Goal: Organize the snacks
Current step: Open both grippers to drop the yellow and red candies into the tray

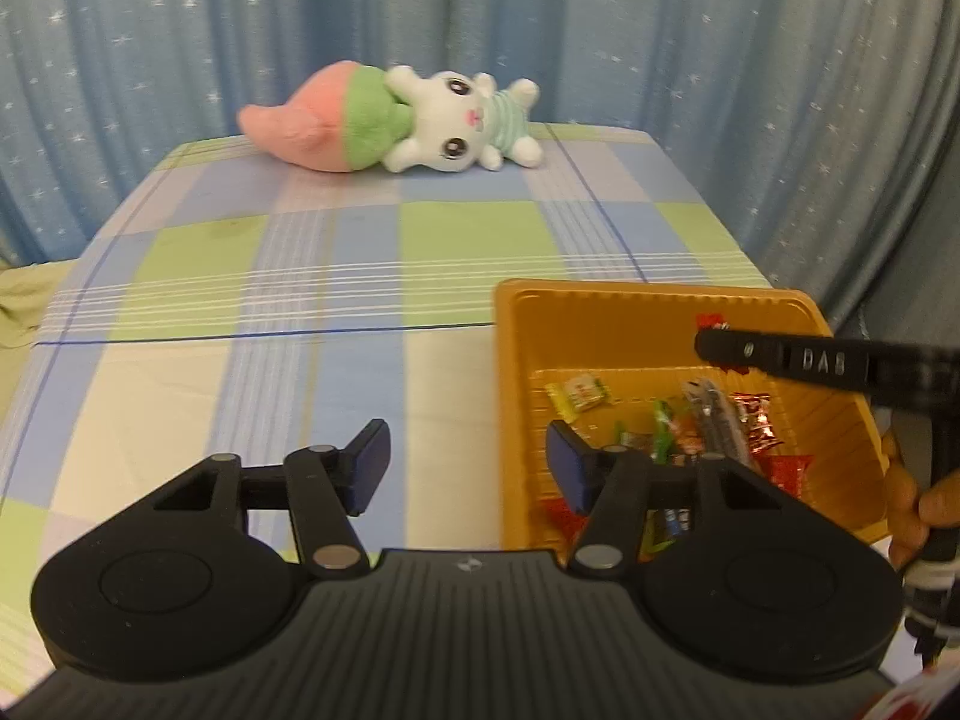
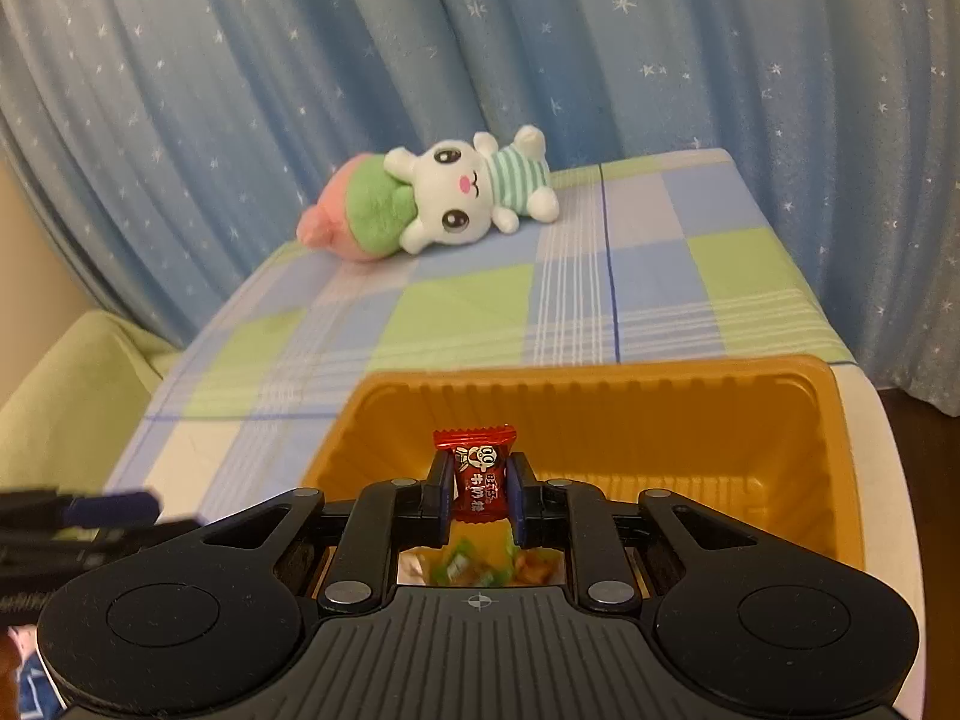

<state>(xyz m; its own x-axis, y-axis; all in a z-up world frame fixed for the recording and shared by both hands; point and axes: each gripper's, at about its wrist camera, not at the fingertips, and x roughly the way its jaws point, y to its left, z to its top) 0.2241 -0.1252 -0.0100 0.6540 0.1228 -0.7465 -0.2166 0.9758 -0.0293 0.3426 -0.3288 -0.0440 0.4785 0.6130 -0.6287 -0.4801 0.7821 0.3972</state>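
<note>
The table [image 1: 336, 276] stands before a curtain [image 1: 660, 30] that hangs behind its far edge. A plush toy [image 1: 396, 120] lies on its side at the table's far edge. The tray [image 1: 606, 324] sits on the near right part of the table. Loose wrapped snacks [image 1: 690, 426] lie in the tray, along its near floor. The right gripper [image 2: 478, 489] hangs over the tray's near part with a wrapped candy [image 2: 477, 474] upright between its fingers. The left gripper [image 1: 468, 468] straddles the tray's left wall, one finger outside over the table, the other over the tray.
</note>
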